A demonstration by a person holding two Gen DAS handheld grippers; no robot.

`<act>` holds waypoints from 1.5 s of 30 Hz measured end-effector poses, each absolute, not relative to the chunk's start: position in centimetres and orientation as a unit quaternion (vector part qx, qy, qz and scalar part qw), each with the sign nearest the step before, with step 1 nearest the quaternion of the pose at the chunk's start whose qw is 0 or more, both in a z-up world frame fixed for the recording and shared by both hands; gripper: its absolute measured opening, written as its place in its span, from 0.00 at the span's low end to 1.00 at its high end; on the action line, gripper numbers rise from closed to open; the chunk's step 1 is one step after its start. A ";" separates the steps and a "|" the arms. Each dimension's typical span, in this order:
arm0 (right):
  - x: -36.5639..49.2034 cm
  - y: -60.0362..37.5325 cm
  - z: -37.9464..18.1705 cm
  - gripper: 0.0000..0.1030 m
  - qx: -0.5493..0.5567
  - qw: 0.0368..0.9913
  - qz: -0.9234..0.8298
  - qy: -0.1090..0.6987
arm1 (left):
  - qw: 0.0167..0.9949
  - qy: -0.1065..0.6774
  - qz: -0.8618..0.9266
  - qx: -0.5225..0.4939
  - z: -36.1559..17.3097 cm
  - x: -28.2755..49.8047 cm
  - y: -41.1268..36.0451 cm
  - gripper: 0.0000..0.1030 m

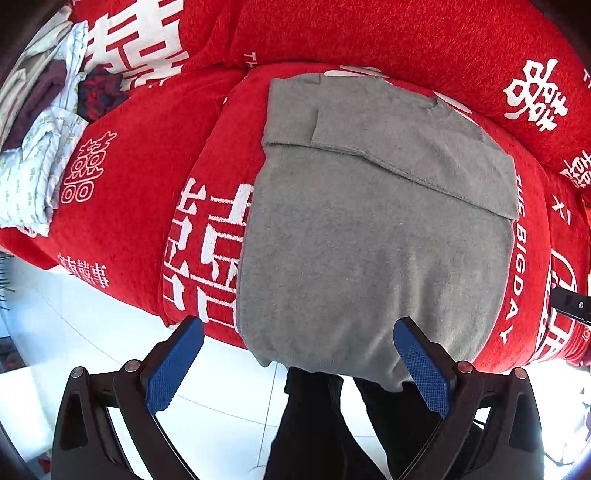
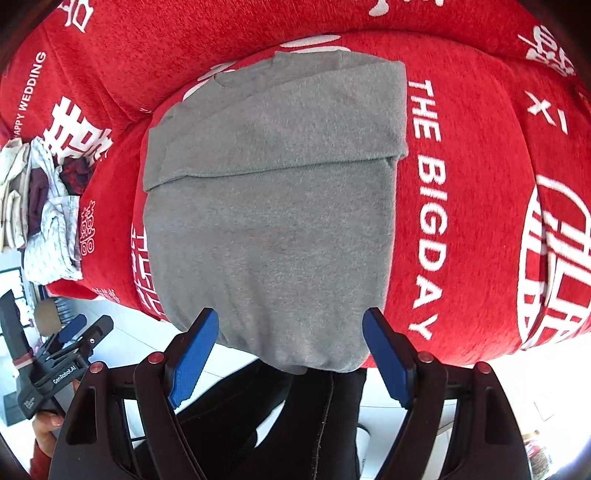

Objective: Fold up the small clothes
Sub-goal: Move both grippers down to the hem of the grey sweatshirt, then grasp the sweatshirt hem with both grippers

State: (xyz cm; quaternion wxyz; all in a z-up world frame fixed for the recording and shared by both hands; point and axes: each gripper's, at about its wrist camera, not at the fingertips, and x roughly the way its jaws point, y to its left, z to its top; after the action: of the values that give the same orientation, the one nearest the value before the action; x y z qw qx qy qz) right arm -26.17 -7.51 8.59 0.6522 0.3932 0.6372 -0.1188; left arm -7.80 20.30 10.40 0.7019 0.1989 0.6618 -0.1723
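Observation:
A grey knit garment (image 1: 369, 229) lies flat on a red sofa cushion (image 1: 140, 206), its sleeves folded across the upper part. Its lower hem hangs a little over the cushion's front edge. My left gripper (image 1: 299, 323) points down above the hem's left side, open, with nothing between its blue pads (image 1: 173, 369). In the right wrist view the same garment (image 2: 269, 221) fills the middle, and my right gripper (image 2: 291, 314) stands open over the hem, its pads clear of the cloth. The left gripper (image 2: 79, 326) shows at the lower left, held by a hand (image 2: 44, 428).
A pile of other clothes (image 1: 40, 147) lies on the sofa at the far left, also visible in the right wrist view (image 2: 44, 206). The red backrest (image 1: 369, 33) rises behind the cushion. The person's dark trousers (image 1: 317, 424) and white floor tiles (image 1: 92, 332) are below the front edge.

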 end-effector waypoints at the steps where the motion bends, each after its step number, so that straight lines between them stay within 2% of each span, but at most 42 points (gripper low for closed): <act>1: -26.4 -7.2 8.5 0.80 0.394 0.652 -0.121 0.637 | 0.700 0.663 -0.179 0.195 10.0 -7.8 20.9 1.00; 7: -28.9 -4.3 6.2 0.80 0.417 0.639 -0.141 0.631 | 0.679 0.677 -0.216 0.183 6.5 -8.1 25.0 1.00; 16: -34.3 1.4 -1.8 0.80 0.457 0.600 -0.144 0.640 | 0.645 0.706 -0.247 0.156 -1.4 -9.9 30.1 1.00; 22: -36.8 3.1 -8.5 0.80 0.430 0.578 -0.154 0.677 | 0.623 0.727 -0.258 0.128 -7.3 -10.8 30.9 1.00; 27: -37.7 3.9 -11.4 0.80 0.408 0.592 -0.142 0.680 | 0.615 0.731 -0.271 0.122 -9.8 -11.7 30.7 1.00; 31: -37.0 4.4 -11.7 0.72 0.405 0.617 -0.125 0.663 | 0.610 0.732 -0.283 0.113 -10.2 -11.9 30.9 0.98; 33: -36.9 4.4 -11.8 0.67 0.427 0.617 -0.127 0.649 | 0.604 0.736 -0.288 0.106 -10.3 -12.1 30.9 0.80; 34: -36.9 4.3 -11.8 0.64 0.436 0.615 -0.128 0.645 | 0.598 0.740 -0.288 0.109 -10.5 -12.2 30.8 0.66; 36: -37.3 3.8 -11.8 0.43 0.448 0.612 -0.128 0.639 | 0.594 0.741 -0.293 0.108 -10.7 -12.3 31.1 0.48; 37: -37.5 3.8 -11.6 0.13 0.456 0.610 -0.125 0.635 | 0.588 0.741 -0.307 0.100 -10.4 -12.4 31.3 0.24; 38: -37.8 3.8 -11.2 0.11 0.467 0.610 -0.123 0.628 | 0.584 0.742 -0.316 0.096 -10.3 -12.3 31.4 0.13; 45: -37.6 1.5 -3.3 0.10 0.561 0.650 -0.073 0.508 | 0.593 0.712 -0.374 0.038 -3.2 -10.8 31.8 0.13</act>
State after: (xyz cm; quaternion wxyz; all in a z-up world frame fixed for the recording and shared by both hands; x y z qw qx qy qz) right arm -37.59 1.48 -3.29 0.6495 0.5614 0.5076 -0.0727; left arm -10.77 31.84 -3.22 0.5930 0.0376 0.7118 -0.3744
